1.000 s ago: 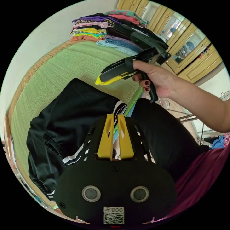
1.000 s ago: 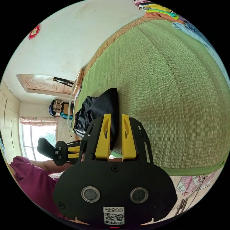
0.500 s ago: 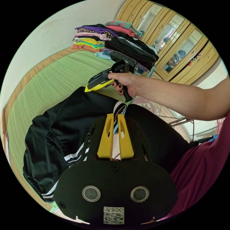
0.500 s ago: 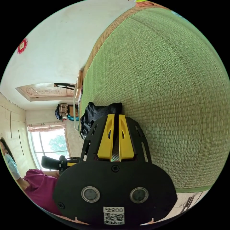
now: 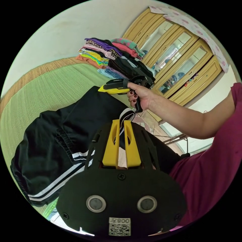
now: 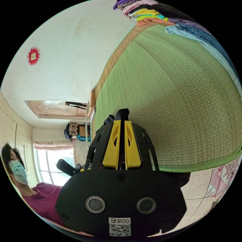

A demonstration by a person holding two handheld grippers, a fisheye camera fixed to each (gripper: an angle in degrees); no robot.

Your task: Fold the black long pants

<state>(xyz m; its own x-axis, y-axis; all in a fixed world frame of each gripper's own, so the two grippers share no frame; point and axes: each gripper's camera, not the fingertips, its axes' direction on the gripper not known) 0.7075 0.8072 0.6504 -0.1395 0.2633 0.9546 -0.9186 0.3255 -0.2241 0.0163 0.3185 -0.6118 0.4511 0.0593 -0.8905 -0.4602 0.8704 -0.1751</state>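
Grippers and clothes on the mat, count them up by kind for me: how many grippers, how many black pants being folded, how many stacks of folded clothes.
Grippers: 2, left gripper and right gripper
Black pants with white stripes: 1
Stacks of folded clothes on the green mat: 2, side by side
Total: 5

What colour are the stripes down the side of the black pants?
White stripes on the black pants, best seen in the left gripper view.
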